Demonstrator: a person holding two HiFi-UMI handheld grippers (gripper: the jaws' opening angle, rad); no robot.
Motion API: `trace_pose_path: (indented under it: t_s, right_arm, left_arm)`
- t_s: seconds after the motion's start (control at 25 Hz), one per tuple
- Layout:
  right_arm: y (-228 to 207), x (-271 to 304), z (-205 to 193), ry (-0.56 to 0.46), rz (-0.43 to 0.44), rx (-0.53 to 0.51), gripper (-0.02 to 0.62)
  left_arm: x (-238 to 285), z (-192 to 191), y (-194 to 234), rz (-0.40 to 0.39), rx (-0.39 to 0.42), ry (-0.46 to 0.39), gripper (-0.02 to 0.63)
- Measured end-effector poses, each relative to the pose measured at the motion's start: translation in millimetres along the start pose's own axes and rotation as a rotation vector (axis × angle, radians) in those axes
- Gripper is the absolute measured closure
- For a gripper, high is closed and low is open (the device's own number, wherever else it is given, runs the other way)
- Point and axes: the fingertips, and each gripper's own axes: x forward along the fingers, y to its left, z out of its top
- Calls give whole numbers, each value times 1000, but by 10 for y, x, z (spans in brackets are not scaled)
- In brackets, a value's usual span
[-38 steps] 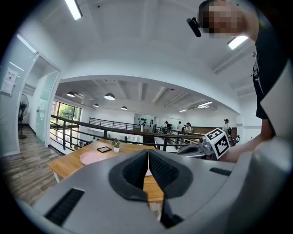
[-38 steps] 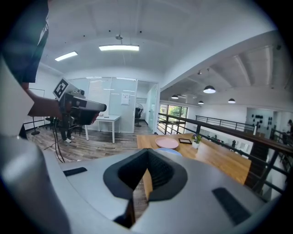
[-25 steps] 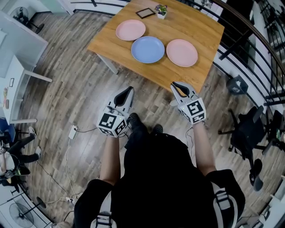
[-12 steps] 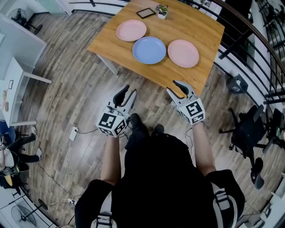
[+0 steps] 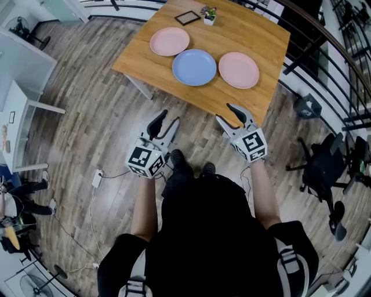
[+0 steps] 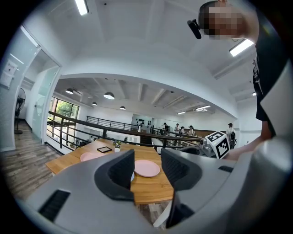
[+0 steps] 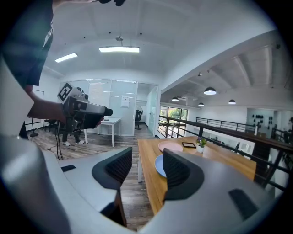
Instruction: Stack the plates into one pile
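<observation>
Wood-plank floor (image 5: 93, 104) surrounds a wooden table (image 5: 255, 35) set ahead of the person. Three plates lie flat on it in a row, just beside one another and none stacked: far pink plate (image 5: 169, 41), blue plate (image 5: 194, 66), near pink plate (image 5: 239, 69).

**Grippers.** The left gripper (image 5: 166, 119) and right gripper (image 5: 228, 114) are held short of the table's near edge. Both sets of jaws have just been opening and now stand wide apart, with nothing between them.

**Handling (judgement).**
- The plates look rigid, shallow and smooth, and are probably light.
- A pinch on the flat centre is not possible, so grip at the rim, one jaw over and one under the lip.
- The smooth surface may slip, so keep the plate level.
- If they are ceramic, set each one down gently.

**Clearance.**
- The near pink plate sits near the table's front edge, so its rim is easiest to reach.
- A picture frame (image 5: 189, 17) and potted plant (image 5: 209, 14) occupy the far side.
- A railing (image 5: 324, 52) and a chair (image 5: 322, 168) bound the right.
- The room on the left is open.
</observation>
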Motion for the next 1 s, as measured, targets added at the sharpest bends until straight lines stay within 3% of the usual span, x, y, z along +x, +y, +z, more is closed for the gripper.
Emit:
trace_pose_path:
  t_s: [1.0]
  right_arm:
    - [125,876,257,16,-84,30,371]
  left_arm:
    - [16,125,1005,-95,-1,18,402]
